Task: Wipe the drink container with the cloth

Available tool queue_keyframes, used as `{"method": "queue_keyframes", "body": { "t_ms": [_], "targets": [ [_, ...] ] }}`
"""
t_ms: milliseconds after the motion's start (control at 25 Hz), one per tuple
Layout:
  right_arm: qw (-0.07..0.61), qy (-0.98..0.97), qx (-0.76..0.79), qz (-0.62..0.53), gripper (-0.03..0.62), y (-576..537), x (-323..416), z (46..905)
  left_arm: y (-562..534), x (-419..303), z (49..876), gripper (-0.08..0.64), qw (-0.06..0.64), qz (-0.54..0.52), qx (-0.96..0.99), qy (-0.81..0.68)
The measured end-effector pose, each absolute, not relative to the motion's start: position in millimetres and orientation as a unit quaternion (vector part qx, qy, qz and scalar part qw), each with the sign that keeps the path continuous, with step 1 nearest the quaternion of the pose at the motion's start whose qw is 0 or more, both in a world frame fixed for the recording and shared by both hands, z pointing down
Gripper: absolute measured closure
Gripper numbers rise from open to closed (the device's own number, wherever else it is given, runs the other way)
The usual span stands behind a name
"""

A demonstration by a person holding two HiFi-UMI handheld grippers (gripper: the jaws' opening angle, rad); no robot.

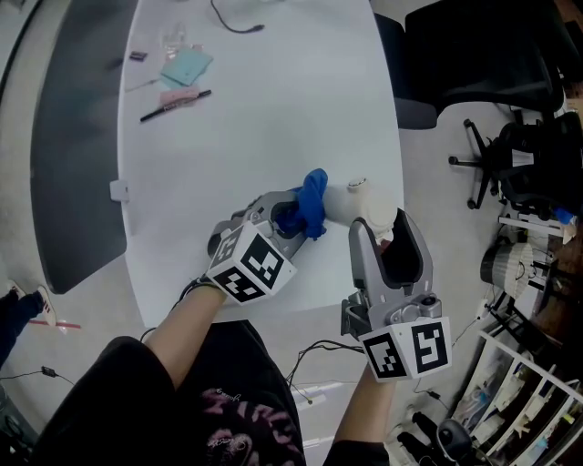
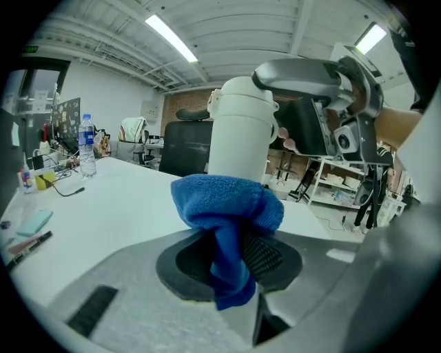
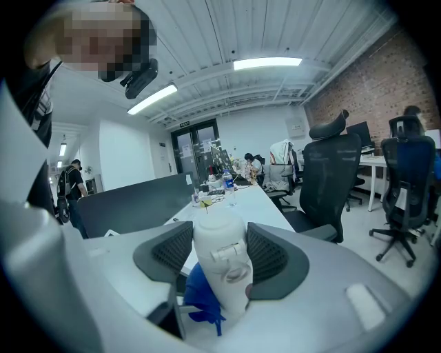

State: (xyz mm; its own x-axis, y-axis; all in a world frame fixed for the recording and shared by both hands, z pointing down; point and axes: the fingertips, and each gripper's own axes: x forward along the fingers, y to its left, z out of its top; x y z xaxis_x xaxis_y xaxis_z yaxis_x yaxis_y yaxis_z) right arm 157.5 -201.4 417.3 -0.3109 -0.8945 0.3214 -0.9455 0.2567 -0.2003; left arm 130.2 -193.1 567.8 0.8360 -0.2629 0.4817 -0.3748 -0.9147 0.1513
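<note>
A white drink container [image 1: 357, 204] with a flip lid stands tilted above the white table [image 1: 264, 136]. My right gripper [image 1: 383, 224] is shut on it; in the right gripper view the container [image 3: 222, 269] fills the gap between the ribbed pads. My left gripper [image 1: 293, 217] is shut on a bunched blue cloth [image 1: 311, 204], which touches the container's left side. In the left gripper view the cloth [image 2: 227, 217] bulges over the jaws in front of the container [image 2: 240, 131]. The cloth [image 3: 200, 293] also shows behind the container in the right gripper view.
At the table's far left lie a teal pad [image 1: 187, 65], a pink item and a black pen [image 1: 175, 106]. A black cable [image 1: 235, 25] lies at the far end. Black office chairs [image 1: 496, 73] and a rack [image 1: 528, 364] stand to the right.
</note>
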Motion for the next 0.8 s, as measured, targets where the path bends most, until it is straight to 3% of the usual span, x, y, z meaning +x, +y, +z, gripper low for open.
{"method": "queue_keyframes", "body": {
  "t_ms": [800],
  "targets": [
    [0.080,-0.781,0.595,0.174,0.337,-197,158,419,-196,87,520,0.457,0.105,0.209,0.947,-0.221]
  ]
}}
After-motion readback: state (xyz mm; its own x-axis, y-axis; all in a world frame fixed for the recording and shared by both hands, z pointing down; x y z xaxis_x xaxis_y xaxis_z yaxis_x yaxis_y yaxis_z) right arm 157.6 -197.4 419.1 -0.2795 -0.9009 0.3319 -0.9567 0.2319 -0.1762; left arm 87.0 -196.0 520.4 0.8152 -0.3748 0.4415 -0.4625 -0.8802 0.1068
